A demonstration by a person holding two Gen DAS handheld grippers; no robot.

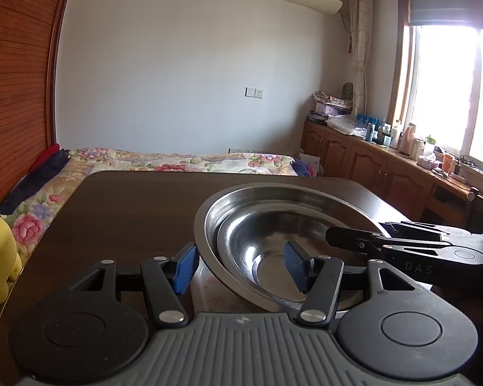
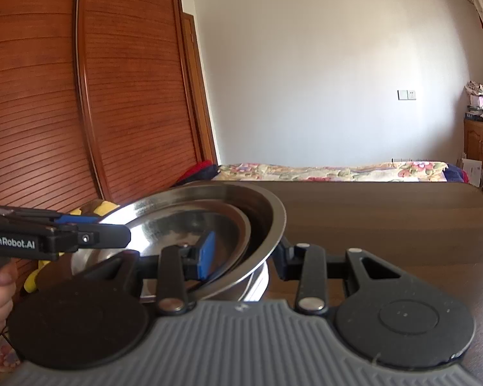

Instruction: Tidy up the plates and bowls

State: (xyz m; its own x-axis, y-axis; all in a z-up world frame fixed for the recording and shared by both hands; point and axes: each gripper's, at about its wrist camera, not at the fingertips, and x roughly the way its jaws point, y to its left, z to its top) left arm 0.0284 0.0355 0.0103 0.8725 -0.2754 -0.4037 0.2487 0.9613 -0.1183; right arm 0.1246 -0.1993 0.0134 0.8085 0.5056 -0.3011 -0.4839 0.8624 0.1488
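Evidently both grippers straddle opposite rims of the nested steel bowls (image 1: 273, 234) on the bench (image 1: 128, 212), left gripper (image 1: 241, 267) wide open, right gripper (image 2: 244, 254) likewise apart, apparently poised to lift the stack level.

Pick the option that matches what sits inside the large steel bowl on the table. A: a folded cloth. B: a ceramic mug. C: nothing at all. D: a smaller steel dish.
D: a smaller steel dish is nested inside the large steel bowl, its rim visible within the bigger one.
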